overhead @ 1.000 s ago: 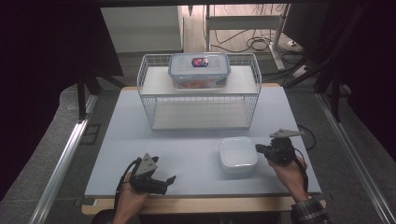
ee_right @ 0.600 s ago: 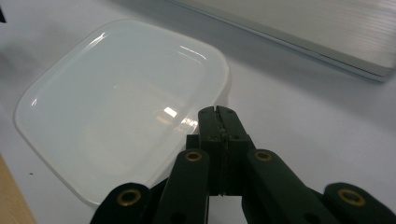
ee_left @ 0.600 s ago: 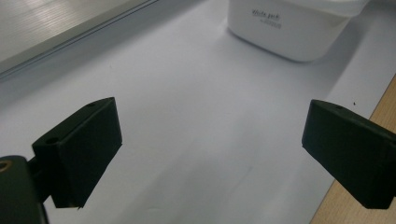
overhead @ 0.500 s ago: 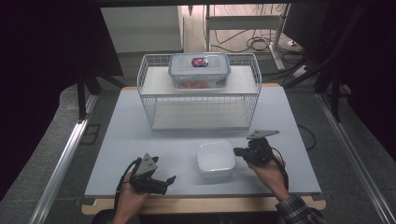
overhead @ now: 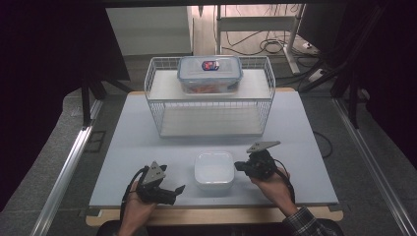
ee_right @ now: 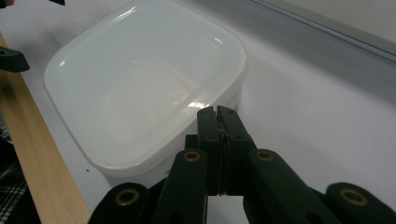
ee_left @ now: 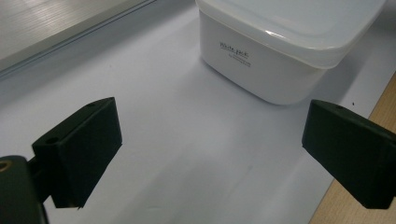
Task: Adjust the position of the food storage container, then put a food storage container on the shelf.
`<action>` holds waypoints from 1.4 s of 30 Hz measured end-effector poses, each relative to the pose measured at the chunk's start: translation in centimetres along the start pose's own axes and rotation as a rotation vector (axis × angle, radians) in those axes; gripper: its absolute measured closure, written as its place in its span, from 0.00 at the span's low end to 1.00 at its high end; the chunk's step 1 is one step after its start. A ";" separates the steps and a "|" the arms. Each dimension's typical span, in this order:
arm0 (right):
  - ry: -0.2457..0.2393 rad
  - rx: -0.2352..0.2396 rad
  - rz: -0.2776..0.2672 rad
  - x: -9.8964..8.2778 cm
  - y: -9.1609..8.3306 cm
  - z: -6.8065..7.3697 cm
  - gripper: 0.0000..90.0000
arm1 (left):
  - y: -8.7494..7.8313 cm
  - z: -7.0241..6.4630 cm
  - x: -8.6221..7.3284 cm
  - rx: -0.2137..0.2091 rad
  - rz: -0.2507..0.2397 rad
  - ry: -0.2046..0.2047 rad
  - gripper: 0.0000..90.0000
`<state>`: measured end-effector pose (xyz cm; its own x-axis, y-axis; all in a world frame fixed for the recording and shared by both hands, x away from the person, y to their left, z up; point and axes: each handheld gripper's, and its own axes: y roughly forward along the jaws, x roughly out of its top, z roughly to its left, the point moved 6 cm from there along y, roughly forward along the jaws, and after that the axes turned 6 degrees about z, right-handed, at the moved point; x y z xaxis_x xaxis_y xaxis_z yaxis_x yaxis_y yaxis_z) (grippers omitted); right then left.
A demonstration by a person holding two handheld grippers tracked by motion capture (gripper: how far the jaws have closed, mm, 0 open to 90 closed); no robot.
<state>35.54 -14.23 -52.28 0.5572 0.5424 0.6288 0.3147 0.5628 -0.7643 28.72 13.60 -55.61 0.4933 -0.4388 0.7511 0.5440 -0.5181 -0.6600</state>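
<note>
The white lidded box (overhead: 214,169) sits near the front edge of the tabletop (overhead: 123,142), about the middle — square with rounded corners, smooth glossy plastic, small print on one side. The right gripper (overhead: 242,166) has its fingers pressed together, holding nothing, their tips against the box's side wall, so I judge it is pushing the box sideways and the job is only partly done. The left gripper (overhead: 179,189) waits just beside, fingers wide. Behind, a wire rack (overhead: 209,101) carries a clear container (overhead: 210,73).
</note>
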 end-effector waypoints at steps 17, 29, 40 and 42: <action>-0.086 -0.047 -0.134 -1.8 -3.1 -0.7 0.08 | 0.0 0.2 -0.2 -0.018 0.020 -0.014 0.05; -0.073 -0.063 -0.113 -3.4 -2.7 -0.7 0.01 | 0.1 0.2 -0.2 -0.030 0.014 -0.038 0.04; -0.064 -0.066 -0.115 -2.3 -2.9 -0.3 0.01 | -0.2 -0.2 1.1 -0.080 0.020 -0.052 0.04; -0.051 -0.070 -0.101 -2.2 -2.8 -0.1 0.01 | -0.2 -0.6 1.6 -0.128 0.032 -0.051 0.06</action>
<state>33.53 -17.02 -51.52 0.4804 0.5173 0.7083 0.4212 0.5723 -0.7036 28.95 12.55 -54.25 0.5446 -0.4208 0.7255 0.4377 -0.5953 -0.6738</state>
